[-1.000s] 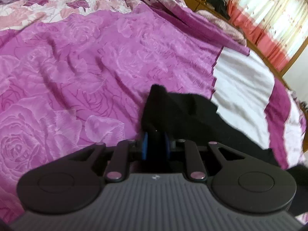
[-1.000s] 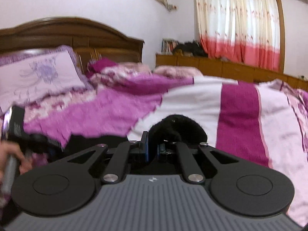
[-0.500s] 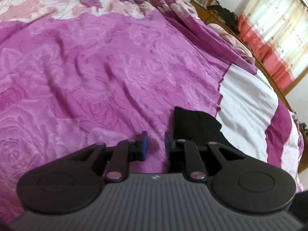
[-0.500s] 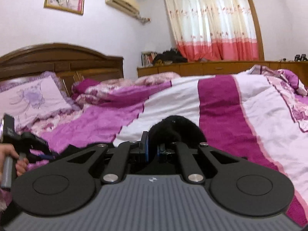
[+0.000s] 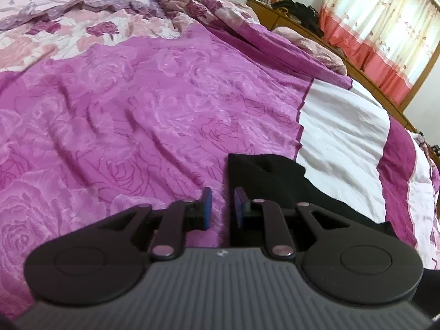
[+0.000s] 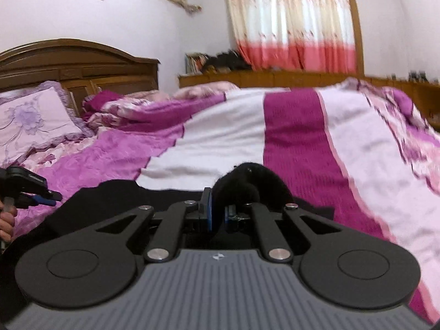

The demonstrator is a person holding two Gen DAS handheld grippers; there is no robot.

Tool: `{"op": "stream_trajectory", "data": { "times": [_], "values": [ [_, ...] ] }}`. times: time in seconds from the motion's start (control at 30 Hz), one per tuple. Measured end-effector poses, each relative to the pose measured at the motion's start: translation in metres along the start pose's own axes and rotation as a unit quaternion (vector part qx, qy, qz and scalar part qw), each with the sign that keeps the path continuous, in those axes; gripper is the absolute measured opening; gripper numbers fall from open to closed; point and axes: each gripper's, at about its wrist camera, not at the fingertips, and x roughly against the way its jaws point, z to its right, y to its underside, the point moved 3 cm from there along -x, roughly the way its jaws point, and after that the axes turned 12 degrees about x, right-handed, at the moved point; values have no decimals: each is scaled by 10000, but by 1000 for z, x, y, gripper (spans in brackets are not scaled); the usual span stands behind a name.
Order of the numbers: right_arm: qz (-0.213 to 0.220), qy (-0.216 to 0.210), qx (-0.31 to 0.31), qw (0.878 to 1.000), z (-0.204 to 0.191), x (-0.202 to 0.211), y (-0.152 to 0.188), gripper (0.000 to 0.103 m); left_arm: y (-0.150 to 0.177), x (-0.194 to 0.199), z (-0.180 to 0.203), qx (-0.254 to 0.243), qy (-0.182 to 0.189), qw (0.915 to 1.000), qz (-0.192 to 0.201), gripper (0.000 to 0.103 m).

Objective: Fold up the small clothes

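Observation:
A small black garment (image 5: 271,176) lies on the purple bedspread (image 5: 137,104), its near corner just right of my left gripper (image 5: 222,202). That gripper's jaws stand a little apart and are closing, with only bedspread showing between the blue pads (image 5: 206,206). My right gripper (image 6: 217,210) is shut on a bunched fold of the black garment (image 6: 249,183), held low over the white stripe of the bedspread. From it the cloth trails left across the bed. In the right wrist view, the left gripper (image 6: 41,196) and the hand holding it show at the left edge.
A lilac pillow (image 6: 33,121) leans on the wooden headboard (image 6: 77,63) at the back left. A rumpled floral quilt (image 6: 132,110) lies behind the work area. A low wooden cabinet (image 6: 275,78) and a curtain (image 6: 291,22) stand beyond the bed.
The left gripper let go of the black garment, which dropped onto the bed to its right. The right gripper sank lower with its fold of cloth and rolled slightly.

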Motion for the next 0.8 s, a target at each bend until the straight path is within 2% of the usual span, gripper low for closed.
{"op": "stream_trajectory", "data": {
  "times": [0.1, 0.17, 0.27, 0.37, 0.43, 0.5, 0.57, 0.63, 0.7, 0.73, 0.77, 0.8],
  "values": [
    [-18, 106, -28, 9999, 5, -4, 4, 7, 3, -5, -1, 353, 449, 9975, -419, 11],
    [87, 87, -20, 9999, 7, -5, 3, 7, 5, -3, 4, 268, 622, 9965, -494, 11],
    [397, -43, 112, 9991, 5, -5, -13, 7, 12, 0, 15, -107, 587, 9975, -390, 11],
    [817, -159, 295, 9961, 0, 1, -30, 7, 19, 2, 18, -185, 519, 9984, -154, 10],
    [1106, -204, 408, 9928, -1, 7, -33, 7, 24, 7, 23, -333, 660, 9972, 77, 10],
    [1161, -232, 421, 9921, 2, 9, -27, 7, 28, 8, 29, -503, 712, 9961, 102, 10],
    [686, -67, 274, 9972, 13, -5, -9, 7, 33, 3, 32, -635, 636, 9960, -20, 10],
    [-178, 79, -36, 9998, 28, -26, 19, 7, 36, -2, 30, -552, 616, 9964, -174, 10],
    [-944, 48, -610, 9937, 43, -42, 40, 9, 34, -3, 26, -397, 633, 9969, -229, 10],
    [-1126, -114, -1079, 9877, 51, -46, 48, 9, 31, -2, 25, -329, 632, 9972, -220, 10],
    [-1068, -313, -1483, 9827, 56, -46, 51, 15, 28, -1, 23, -286, 611, 9975, -195, 10],
    [-922, -472, -1874, 9768, 63, -46, 51, 29, 26, 0, 22, -253, 585, 9978, -169, 10]
  ]
}}
